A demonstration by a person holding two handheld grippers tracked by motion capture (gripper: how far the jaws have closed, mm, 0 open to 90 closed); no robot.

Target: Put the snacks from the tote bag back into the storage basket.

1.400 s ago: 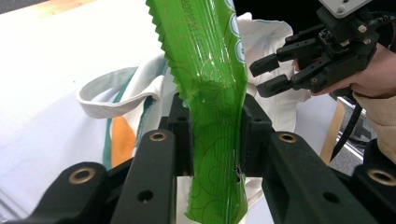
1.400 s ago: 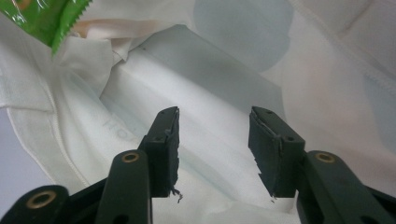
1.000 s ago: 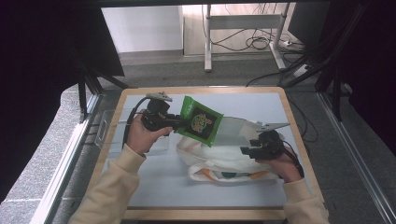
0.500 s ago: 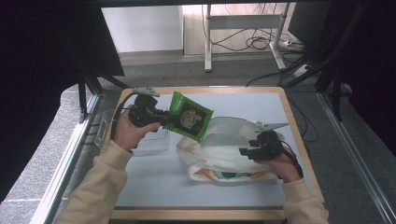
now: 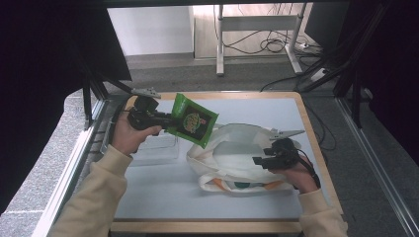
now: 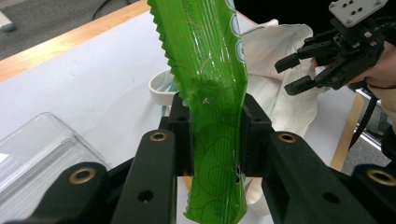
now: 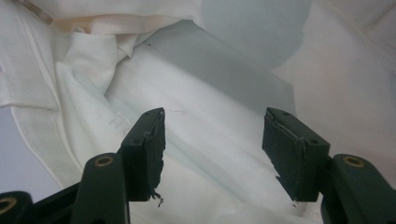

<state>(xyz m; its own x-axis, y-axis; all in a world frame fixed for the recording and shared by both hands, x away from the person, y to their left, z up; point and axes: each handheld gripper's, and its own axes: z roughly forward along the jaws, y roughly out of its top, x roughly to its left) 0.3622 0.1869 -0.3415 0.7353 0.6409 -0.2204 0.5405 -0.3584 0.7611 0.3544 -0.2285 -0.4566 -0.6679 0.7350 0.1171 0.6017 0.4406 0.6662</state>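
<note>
With my left gripper [image 5: 165,120] clamped on the green snack packet [image 5: 193,120], now lifted off the white bag [image 5: 237,158] toward the table's [image 5: 148,197] far-left corner, I should lower it flat into the clear tray [image 5: 155,148], my right gripper [image 5: 258,161] having just opened, empty.

snack bag [image 5: 193,120]: now farther left, away from the white bag [image 5: 232,158] | right tongs [image 5: 258,161]: jaws just opened wider, nothing between them
</note>
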